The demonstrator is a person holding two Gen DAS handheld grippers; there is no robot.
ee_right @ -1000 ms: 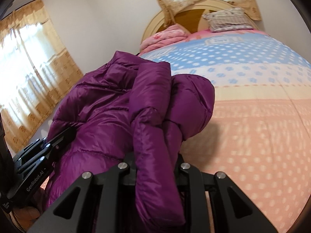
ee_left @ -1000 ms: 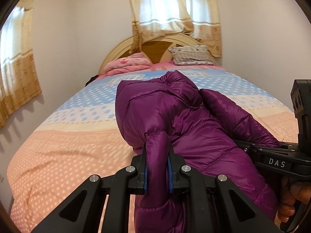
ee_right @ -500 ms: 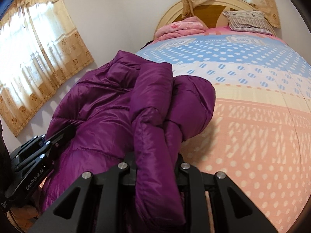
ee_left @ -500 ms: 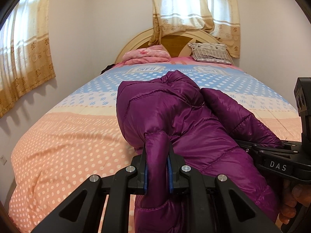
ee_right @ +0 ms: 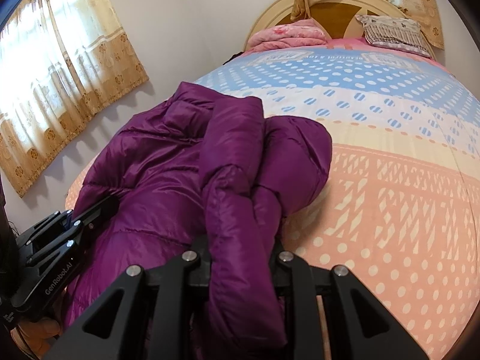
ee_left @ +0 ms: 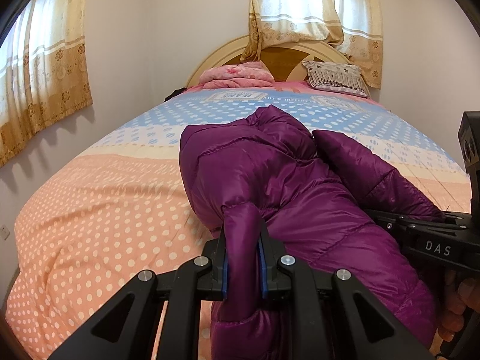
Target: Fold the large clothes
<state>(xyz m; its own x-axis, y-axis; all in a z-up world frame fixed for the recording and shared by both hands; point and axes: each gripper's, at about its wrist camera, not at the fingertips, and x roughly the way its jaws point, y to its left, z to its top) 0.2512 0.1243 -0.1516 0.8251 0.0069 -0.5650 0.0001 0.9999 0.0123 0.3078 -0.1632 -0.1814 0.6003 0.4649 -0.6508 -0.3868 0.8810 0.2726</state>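
Both tongs, left tongs (ee_left: 243, 250) and right tongs (ee_right: 240, 247), clenched on the purple jacket (ee_left: 285, 180), have carried it lower, toward the bed (ee_left: 90, 210), ready for laying flat.

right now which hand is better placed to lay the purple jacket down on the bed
Neither alone: the left gripper and right gripper are each shut on a fold of the purple jacket above the bed, so both should lower together.
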